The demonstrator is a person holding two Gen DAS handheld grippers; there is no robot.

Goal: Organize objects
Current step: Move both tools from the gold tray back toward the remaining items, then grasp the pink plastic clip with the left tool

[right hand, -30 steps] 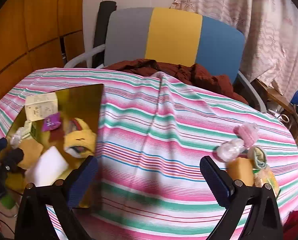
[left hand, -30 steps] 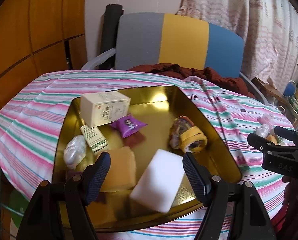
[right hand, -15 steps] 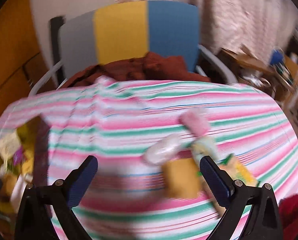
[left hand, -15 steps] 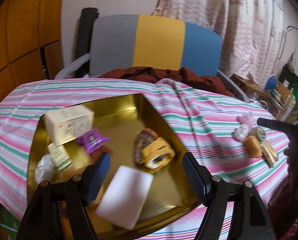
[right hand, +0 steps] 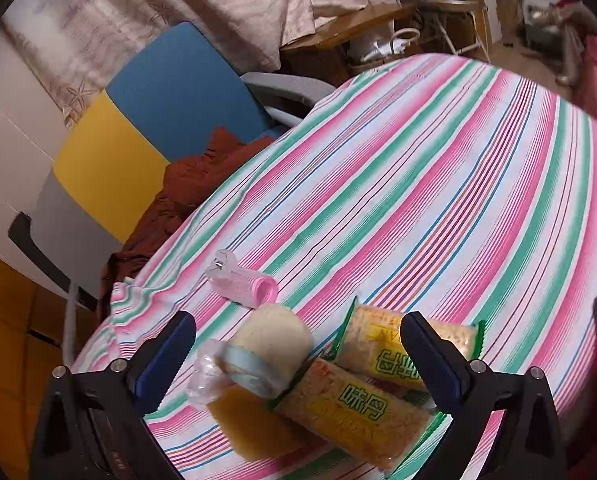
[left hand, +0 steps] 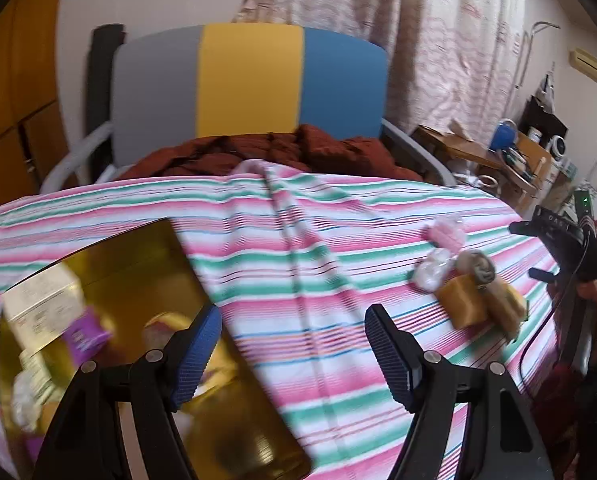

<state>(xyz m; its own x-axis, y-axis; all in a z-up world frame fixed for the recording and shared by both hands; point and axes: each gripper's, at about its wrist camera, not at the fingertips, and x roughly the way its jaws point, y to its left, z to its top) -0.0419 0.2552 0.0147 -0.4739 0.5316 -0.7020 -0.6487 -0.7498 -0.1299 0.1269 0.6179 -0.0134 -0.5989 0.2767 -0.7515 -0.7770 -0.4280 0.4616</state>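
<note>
1. Gold tray, already part-filled, has slid toward the left view's edge.
2. Right claw, wide open and empty, now hovers over the snack packets near the bench's right edge, likely next.
3. Left claw gapes empty.

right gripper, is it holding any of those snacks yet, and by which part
Nothing is held. The right gripper is open, its fingers either side of the pile, over the snack packets and not closed on them. The left gripper is open and empty too.

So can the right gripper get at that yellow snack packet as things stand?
Probably yes. The right gripper hangs open just above the nearer yellow snack packet, and nothing covers it. The tape roll crowds its left end, though.
</note>
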